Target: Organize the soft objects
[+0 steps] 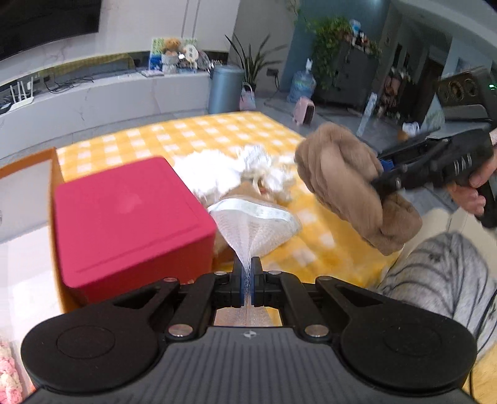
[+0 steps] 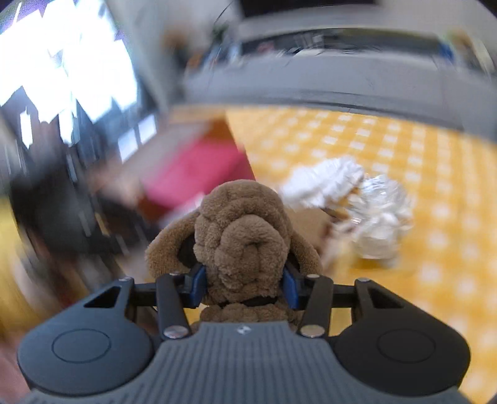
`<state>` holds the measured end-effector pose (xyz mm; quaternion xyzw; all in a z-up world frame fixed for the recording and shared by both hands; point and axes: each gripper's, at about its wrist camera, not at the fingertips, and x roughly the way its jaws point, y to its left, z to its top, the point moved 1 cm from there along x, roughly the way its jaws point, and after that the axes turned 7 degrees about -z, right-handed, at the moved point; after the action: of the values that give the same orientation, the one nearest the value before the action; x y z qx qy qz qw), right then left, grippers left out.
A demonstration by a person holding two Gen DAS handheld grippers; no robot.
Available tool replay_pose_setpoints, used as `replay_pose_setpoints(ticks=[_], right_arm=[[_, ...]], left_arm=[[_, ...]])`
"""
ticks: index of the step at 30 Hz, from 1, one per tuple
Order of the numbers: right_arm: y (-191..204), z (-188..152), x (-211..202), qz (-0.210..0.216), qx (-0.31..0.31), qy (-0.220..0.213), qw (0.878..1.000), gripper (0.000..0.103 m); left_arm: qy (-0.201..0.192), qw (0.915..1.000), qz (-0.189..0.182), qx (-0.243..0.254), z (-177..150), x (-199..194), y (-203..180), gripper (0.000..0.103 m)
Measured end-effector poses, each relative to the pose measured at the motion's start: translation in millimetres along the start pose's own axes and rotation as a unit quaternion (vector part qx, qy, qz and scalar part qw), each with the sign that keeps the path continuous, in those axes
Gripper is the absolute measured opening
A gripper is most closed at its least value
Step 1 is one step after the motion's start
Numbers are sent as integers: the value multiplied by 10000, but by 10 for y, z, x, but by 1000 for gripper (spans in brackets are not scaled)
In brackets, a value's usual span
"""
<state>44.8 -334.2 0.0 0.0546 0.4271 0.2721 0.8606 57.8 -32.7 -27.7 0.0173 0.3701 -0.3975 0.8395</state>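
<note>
The right gripper [image 2: 245, 287] squeezes the brown wrinkled plush dog [image 2: 245, 239] by its neck, aloft over the yellow checked desk [image 2: 403, 149]; it looks light and compressible. The left gripper [image 1: 247, 279] pinches a limp white mesh bag [image 1: 248, 223].

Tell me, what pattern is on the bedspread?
Yellow and white checks on the bedspread, clearest in the left wrist view.

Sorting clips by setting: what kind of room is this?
Likely a home living room: a wall-mounted TV above a long media console, houseplants, and a yellow checked cloth over the work surface.
</note>
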Motion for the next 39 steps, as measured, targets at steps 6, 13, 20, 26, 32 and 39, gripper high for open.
replay_pose_setpoints(ticks=[6, 13, 20, 26, 32, 39], right_arm=[[-242, -54, 168, -2, 2288, -370, 9728, 49], [-297, -78, 265, -390, 2766, -1010, 9549, 49], [385, 339, 94, -767, 1633, -1395, 9737, 49], [1142, 703, 47, -535, 1088, -1601, 9796, 49], [1734, 1104, 179, -437, 568, -1588, 9847, 49], [2172, 1316, 661, -466, 461, -1248, 9900, 49]], left_arm=[[-224, 9996, 55, -181, 22, -149, 80, 3], [-363, 9988, 127, -319, 42, -267, 136, 4], [-704, 9943, 439, -670, 108, -544, 275, 3], [-1201, 9876, 424, -922, 89, -957, 398, 3], [-1902, 9739, 684, -1038, -6, -1511, 509, 3], [-2461, 9556, 903, -1349, -186, -1958, 856, 3]])
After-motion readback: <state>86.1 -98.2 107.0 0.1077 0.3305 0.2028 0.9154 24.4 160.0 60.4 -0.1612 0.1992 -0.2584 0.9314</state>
